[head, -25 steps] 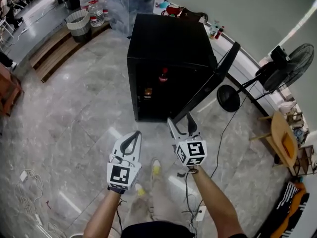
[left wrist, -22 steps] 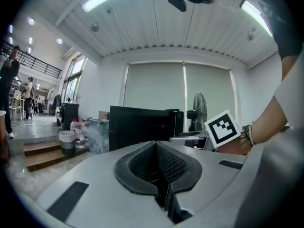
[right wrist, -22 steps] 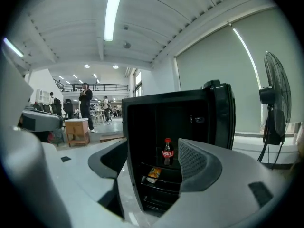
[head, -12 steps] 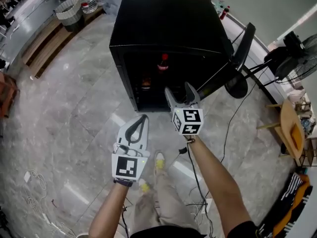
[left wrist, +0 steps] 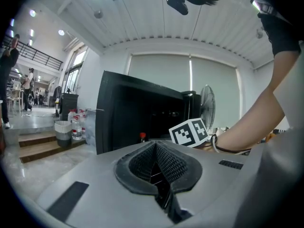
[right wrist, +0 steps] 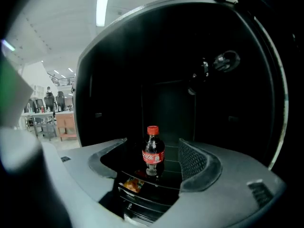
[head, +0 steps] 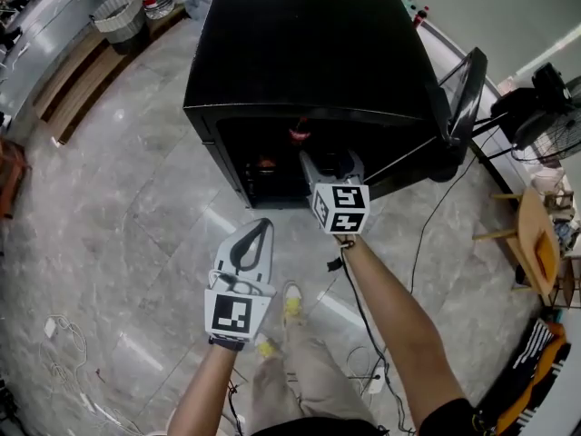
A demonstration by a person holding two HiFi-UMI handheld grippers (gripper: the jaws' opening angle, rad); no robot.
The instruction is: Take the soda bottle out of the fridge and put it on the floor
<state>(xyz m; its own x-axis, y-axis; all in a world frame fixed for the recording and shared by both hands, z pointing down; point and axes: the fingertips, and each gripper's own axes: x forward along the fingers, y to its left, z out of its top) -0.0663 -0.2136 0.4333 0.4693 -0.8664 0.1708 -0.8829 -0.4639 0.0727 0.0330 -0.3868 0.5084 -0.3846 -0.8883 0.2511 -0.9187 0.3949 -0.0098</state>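
A small black fridge stands open on the grey floor, its door swung out to the right. Inside, a dark soda bottle with a red cap and red label stands upright on a wire shelf; its cap shows in the head view. My right gripper is open at the fridge mouth, and the bottle sits between its jaws but farther in, untouched. My left gripper is shut and empty, held over the floor in front of the fridge.
An orange item lies on the lower shelf. A standing fan and a wooden chair are on the right, cables trail on the floor, and a waste basket and wooden steps sit at the far left.
The person has stepped closer to the fridge. My right gripper has moved forward to the fridge opening, lined up with the bottle. The left gripper has stayed low, shut.
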